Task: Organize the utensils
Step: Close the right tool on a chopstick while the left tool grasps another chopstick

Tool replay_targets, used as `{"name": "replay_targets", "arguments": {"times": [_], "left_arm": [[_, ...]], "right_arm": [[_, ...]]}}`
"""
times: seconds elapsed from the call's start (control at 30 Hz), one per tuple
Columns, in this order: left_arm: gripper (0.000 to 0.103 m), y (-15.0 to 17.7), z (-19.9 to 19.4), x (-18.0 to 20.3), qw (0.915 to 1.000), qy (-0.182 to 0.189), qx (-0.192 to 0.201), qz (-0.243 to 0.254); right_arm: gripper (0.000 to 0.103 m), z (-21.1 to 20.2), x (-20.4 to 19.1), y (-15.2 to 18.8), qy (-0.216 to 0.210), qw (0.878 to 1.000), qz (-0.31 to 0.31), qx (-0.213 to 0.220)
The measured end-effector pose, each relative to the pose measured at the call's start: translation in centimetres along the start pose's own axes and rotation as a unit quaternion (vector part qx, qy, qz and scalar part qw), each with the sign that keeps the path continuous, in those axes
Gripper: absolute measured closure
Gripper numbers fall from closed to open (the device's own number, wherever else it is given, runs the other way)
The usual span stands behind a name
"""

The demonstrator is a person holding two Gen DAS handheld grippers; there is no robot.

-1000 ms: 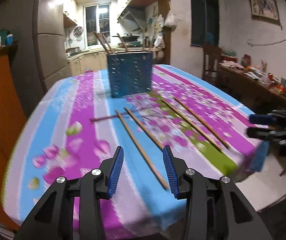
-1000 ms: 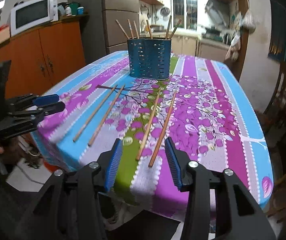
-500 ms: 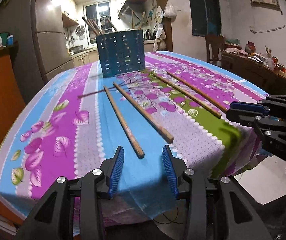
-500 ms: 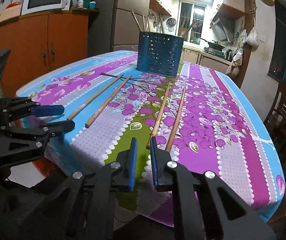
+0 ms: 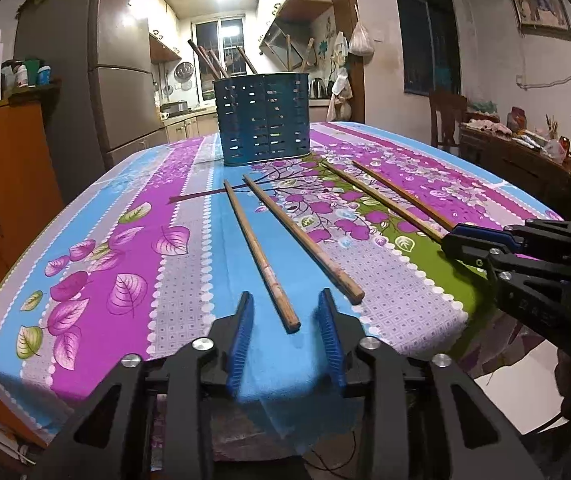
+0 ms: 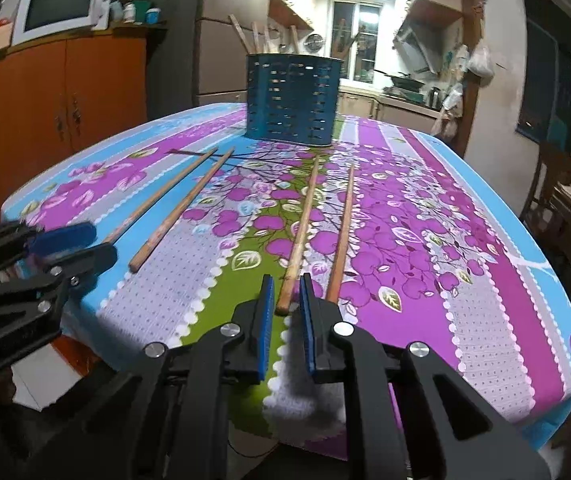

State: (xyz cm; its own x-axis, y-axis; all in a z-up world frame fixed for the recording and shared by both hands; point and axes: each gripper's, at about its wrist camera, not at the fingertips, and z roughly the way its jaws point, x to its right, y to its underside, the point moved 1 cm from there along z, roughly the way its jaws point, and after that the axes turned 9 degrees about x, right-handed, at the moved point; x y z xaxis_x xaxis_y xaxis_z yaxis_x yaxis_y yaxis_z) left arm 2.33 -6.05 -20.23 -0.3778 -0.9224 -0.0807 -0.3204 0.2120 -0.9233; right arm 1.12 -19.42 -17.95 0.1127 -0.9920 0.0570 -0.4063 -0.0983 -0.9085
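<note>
Left wrist view: finish squeezing closing left gripper [image 5: 285, 300] squarely on leftmost chopstick [image 5: 257, 248] at table [image 5: 189, 280] near edge, with right gripper [image 6: 285, 284] nearly clenched astride third chopstick [image 6: 301, 228], before lifting toward holder [image 5: 263, 118].

The right tool [image 6: 286, 284] pinches the near end of a chopstick [image 6: 300, 227] on the tablecloth [image 6: 465, 280].

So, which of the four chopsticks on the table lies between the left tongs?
The leftmost chopstick: its near end sits between the closing left tongs, untouched.
</note>
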Motion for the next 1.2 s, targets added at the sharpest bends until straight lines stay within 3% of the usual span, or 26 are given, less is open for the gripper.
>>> {"name": "replay_targets", "arguments": {"times": [0.27, 0.4, 0.9, 1.2], "left_arm": [[0.079, 0.1, 0.4, 0.0, 0.9998, -0.014, 0.013, -0.002], [0.090, 0.2, 0.3, -0.2, 0.9996, -0.023, 0.016, -0.005], [0.091, 0.4, -0.3, 0.4, 0.9985, -0.044, 0.021, 0.026], [0.091, 0.4, -0.2, 0.1, 0.9989, -0.037, 0.022, 0.018]], "right_arm": [[0.095, 0.0, -0.7, 0.4, 0.031, 0.999, 0.010, 0.018], [0.097, 0.0, -1.0, 0.5, 0.039, 0.999, 0.013, 0.023], [0.097, -0.2, -1.2, 0.6, 0.047, 0.998, 0.021, 0.026], [0.097, -0.2, -1.2, 0.7, 0.049, 0.998, 0.025, 0.028]]}}
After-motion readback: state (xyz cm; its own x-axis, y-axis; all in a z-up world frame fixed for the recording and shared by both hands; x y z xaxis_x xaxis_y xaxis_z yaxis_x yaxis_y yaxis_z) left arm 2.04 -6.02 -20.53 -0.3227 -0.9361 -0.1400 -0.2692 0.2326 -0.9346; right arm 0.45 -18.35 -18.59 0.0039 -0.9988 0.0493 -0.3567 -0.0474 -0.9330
